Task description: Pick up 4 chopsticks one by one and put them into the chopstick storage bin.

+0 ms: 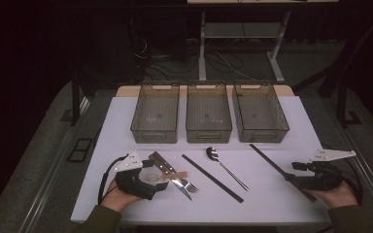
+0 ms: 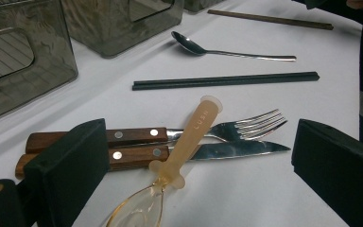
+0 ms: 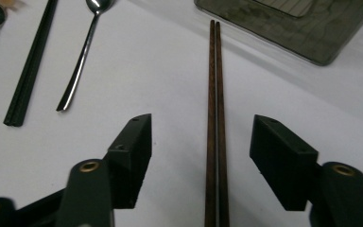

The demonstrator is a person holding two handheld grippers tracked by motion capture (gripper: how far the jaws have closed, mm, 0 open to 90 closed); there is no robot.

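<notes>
Right gripper (image 3: 201, 156) low, fingers (image 3: 134, 142) astride brown chopsticks (image 3: 216, 94)

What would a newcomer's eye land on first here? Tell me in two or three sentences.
Three empty smoky plastic bins stand in a row at the far side of the white table, with cutlery spread in front of them. The right gripper straddles the brown chopsticks at the right, jaws apart. At the left, the left gripper stands open around a translucent amber spoon lying across a wooden-handled knife and fork.
</notes>
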